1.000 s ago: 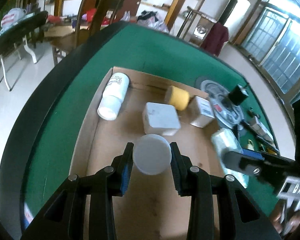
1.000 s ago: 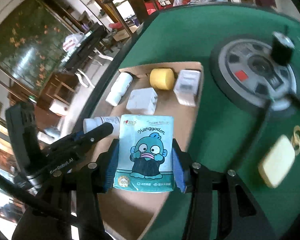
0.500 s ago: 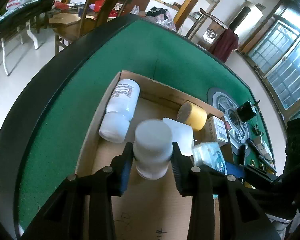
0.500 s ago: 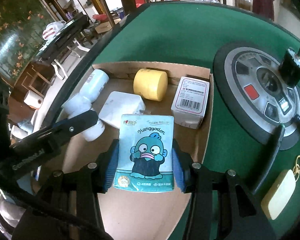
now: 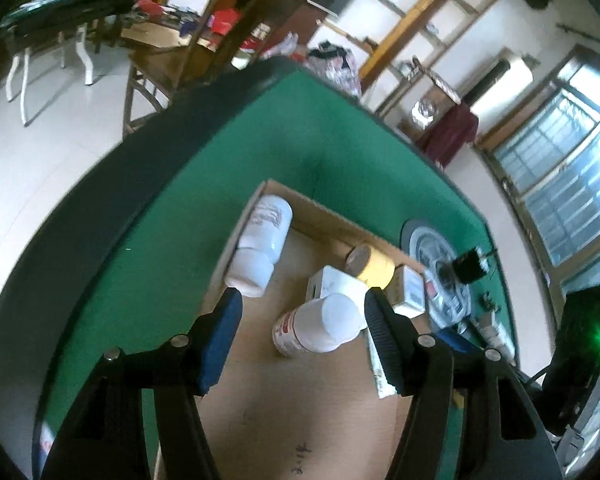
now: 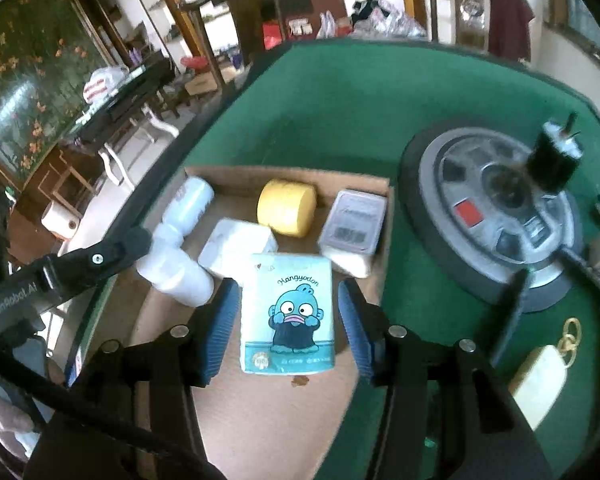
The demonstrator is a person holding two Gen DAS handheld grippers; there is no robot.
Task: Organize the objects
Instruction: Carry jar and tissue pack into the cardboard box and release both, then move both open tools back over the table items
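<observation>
A flat cardboard tray (image 5: pixel 300 420) lies on the green table. My left gripper (image 5: pixel 304 296) hangs over it, jaws opening. A white-capped bottle (image 5: pixel 320 328) lies loose on its side between them, near the right finger. My right gripper (image 6: pixel 287 286) is also opening. A blue cartoon tissue pack (image 6: pixel 287 316) rests on the tray (image 6: pixel 259 420) with a small gap to each pad. In the right wrist view the left gripper's finger (image 6: pixel 99 258) reaches in beside the bottle (image 6: pixel 179 276).
Further back in the tray lie a second white bottle (image 5: pixel 259 252), a white box (image 6: pixel 237 246), a yellow roll (image 6: pixel 285 208) and a barcode box (image 6: pixel 354 226). Right of the tray sit a round grey device (image 6: pixel 496 216), a black motor (image 6: pixel 554 160) and a cream tag (image 6: pixel 538 380).
The left jaws have spread and let the white bottle go; it now lies on its side in the tray. The right jaws have come off the tissue pack, which rests on the cardboard.
</observation>
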